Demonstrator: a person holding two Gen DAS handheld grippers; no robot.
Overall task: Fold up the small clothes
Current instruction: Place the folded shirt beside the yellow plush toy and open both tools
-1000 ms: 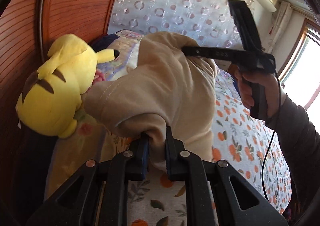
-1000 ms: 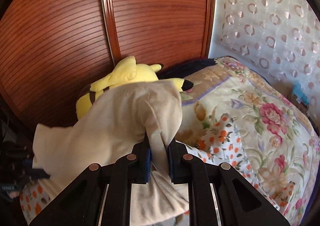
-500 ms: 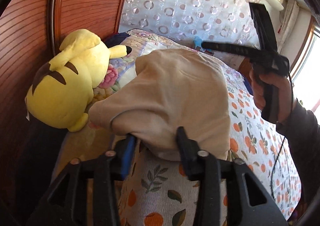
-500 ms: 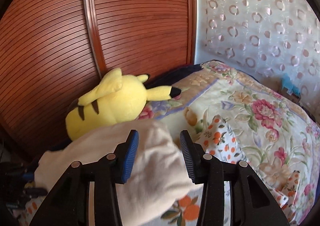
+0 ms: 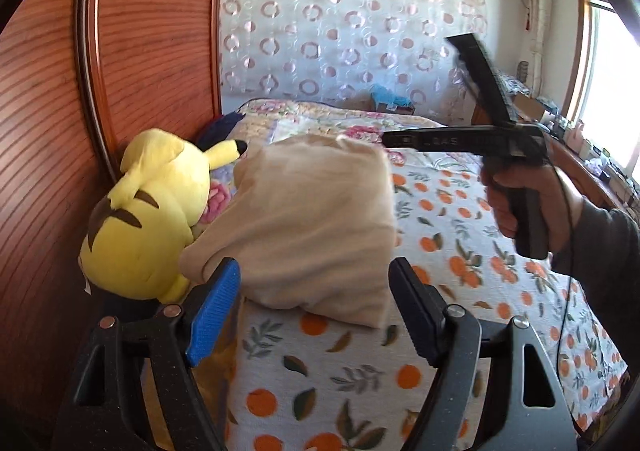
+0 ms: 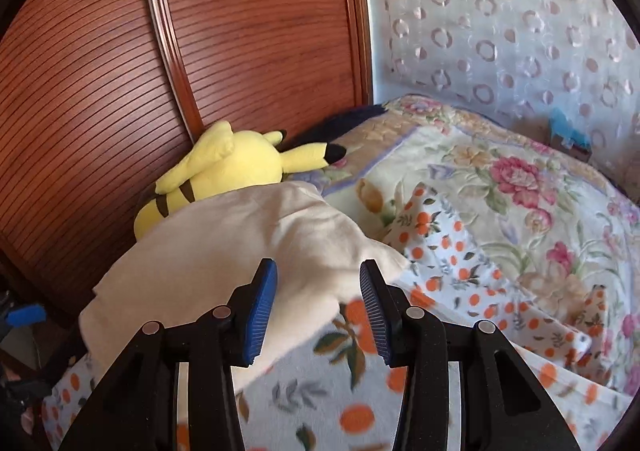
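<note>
The folded beige garment (image 5: pixel 308 227) is shown lying on the orange-print bedsheet (image 5: pixel 460 251) beside the yellow plush toy (image 5: pixel 156 211), directly ahead of the released left gripper (image 5: pixel 316 311), its far edge nearer the released right gripper (image 6: pixel 318 309).

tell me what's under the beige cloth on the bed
The beige cloth lies on the orange-print sheet, its far edge against the yellow plush toy. Anything beneath the cloth itself is covered and cannot be seen.
</note>
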